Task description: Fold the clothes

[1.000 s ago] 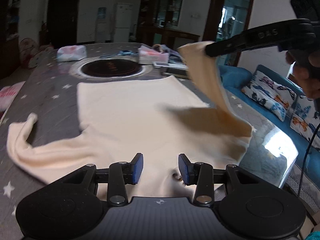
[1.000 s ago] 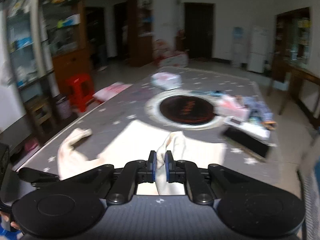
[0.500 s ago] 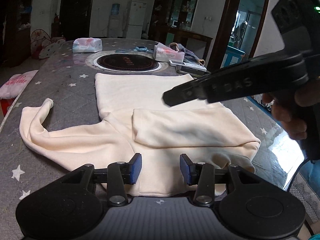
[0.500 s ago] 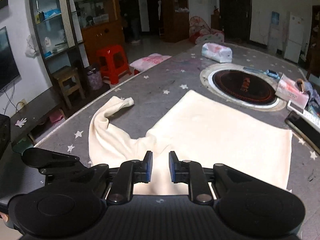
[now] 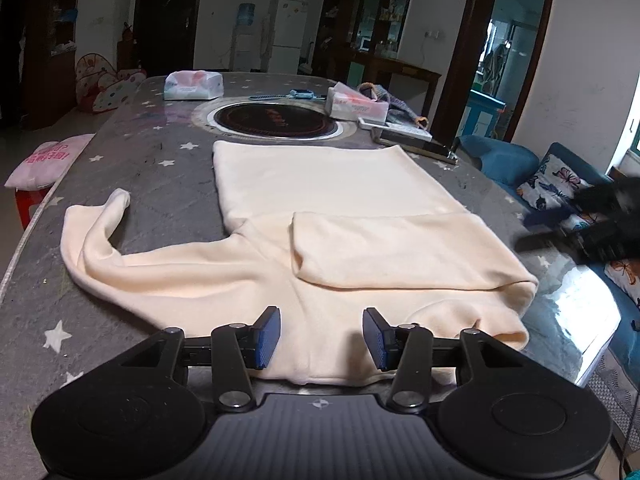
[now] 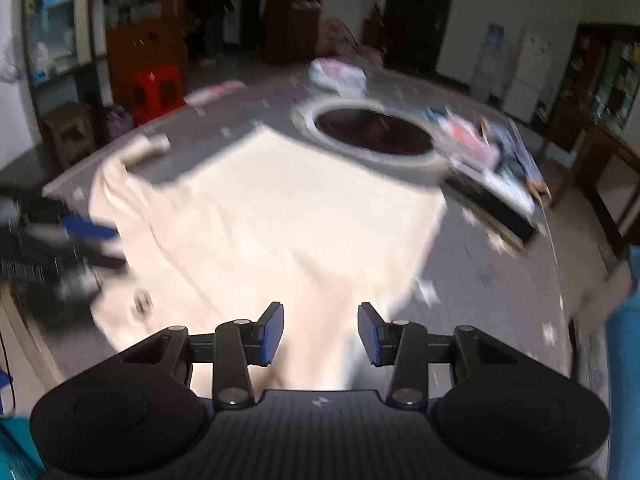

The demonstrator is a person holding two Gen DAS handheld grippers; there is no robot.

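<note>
Garment: cream long-sleeved top [image 5: 320, 188] lies flat on the grey star-patterned tabletop [image 5: 152, 160], its hem towards the round dark hob inset [image 5: 274, 118].
Right sleeve: folded across the chest [image 5: 392, 252], lying flat on the body of the top.
Left sleeve: spread out to the side [image 5: 104, 248] on the tabletop, cuff curled back.
Left hand-held gripper: [image 5: 320, 338] hovers at the near edge of the top, blue pads parted with nothing clamped between them – cloth shows below the gap; its jaws have just been opening a little further.
Right hand-held gripper: [image 6: 320, 334] over the near right part of the top, pads apart and holding nothing – its jaws have just been opening. In the left wrist view it is a dark blur at the right edge [image 5: 592, 232], off the cloth.
Far side of tabletop: tissue pack [image 5: 193, 85], a second pack [image 5: 356, 104] and flat items near the hob.
Right wrist view: heavily motion-blurred.
</note>
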